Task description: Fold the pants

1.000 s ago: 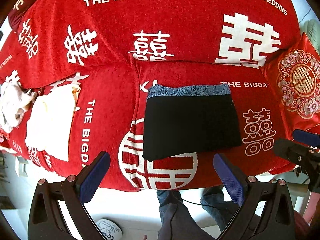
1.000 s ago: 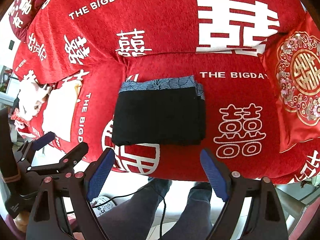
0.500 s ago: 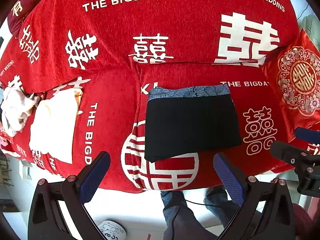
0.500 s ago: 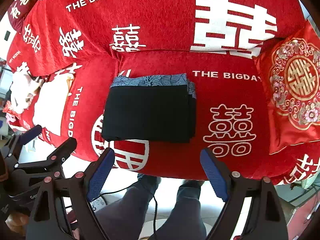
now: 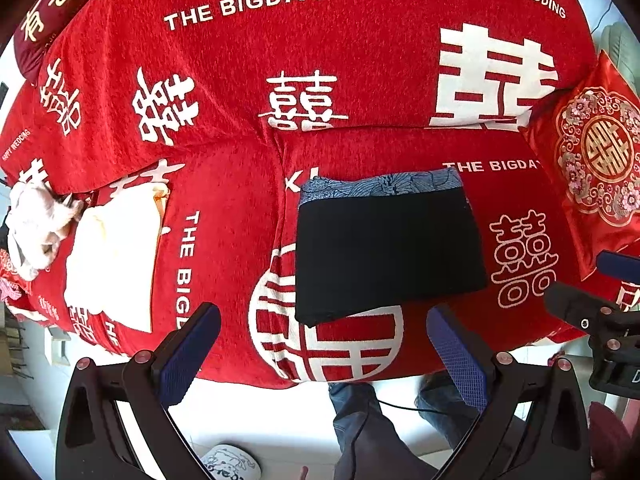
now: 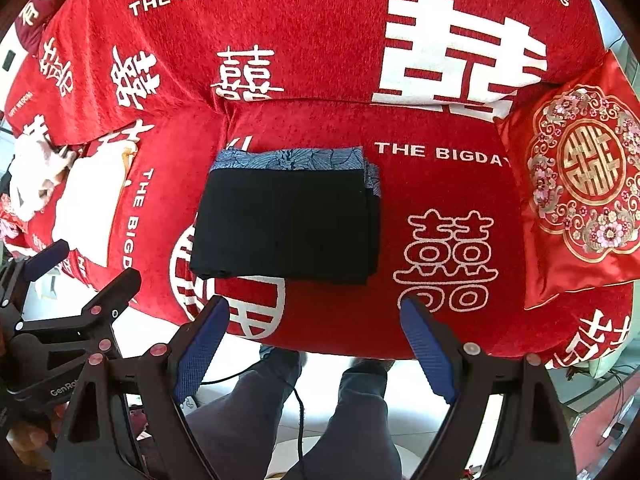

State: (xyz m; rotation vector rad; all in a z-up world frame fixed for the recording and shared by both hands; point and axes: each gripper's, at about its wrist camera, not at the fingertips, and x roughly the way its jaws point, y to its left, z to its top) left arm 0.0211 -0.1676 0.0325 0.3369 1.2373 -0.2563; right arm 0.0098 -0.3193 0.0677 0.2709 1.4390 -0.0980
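The black pants lie folded into a flat rectangle on the red sofa seat, with a blue patterned band along the far edge. They also show in the right wrist view. My left gripper is open and empty, held back over the sofa's front edge, apart from the pants. My right gripper is open and empty, also short of the pants. Each gripper shows at the side of the other's view.
A red sofa cover with white lettering spans both views. A folded cream cloth and a crumpled white cloth lie at the left. An embroidered red cushion stands at the right. The person's legs are below.
Both grippers have drifted slightly to the right along the sofa front and stayed open. The pants have not moved.
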